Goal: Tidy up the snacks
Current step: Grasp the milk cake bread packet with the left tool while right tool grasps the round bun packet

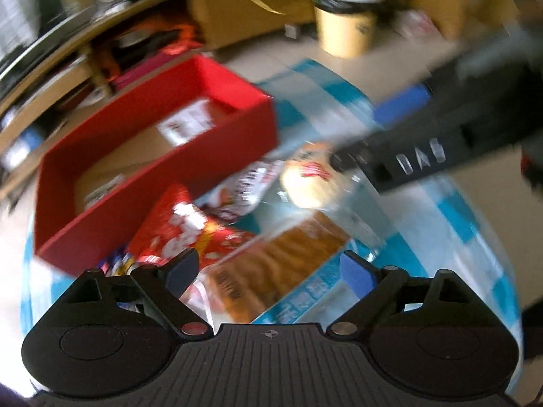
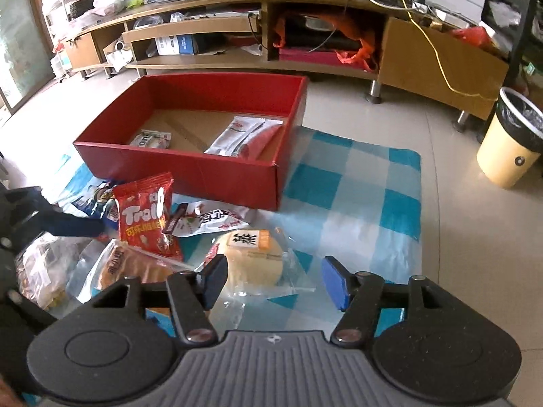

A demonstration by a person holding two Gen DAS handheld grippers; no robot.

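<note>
Both my grippers are out over the snack pile on the blue-and-white checked cloth. My right gripper has its blue pads spread wide with nothing between them; it hovers just above a round pale bun in a clear wrapper, which lies on the cloth in front of the red cardboard box. The box stands open at the far side of the cloth and holds a white-and-red packet near its right wall and a smaller white packet toward its left. Left of the bun: a red Trolli gummy bag, partly lying over a clear pack of brown baked snacks, and a white sachet with black lettering just behind the bun. My left gripper is likewise wide apart and empty; its view is badly motion-blurred, but I can make out the brown baked pack directly below the pads, the red bag to its left, and the box beyond. Off the cloth, a yellow waste bin with a black liner stands on the tile floor before a low wooden TV cabinet.
</note>
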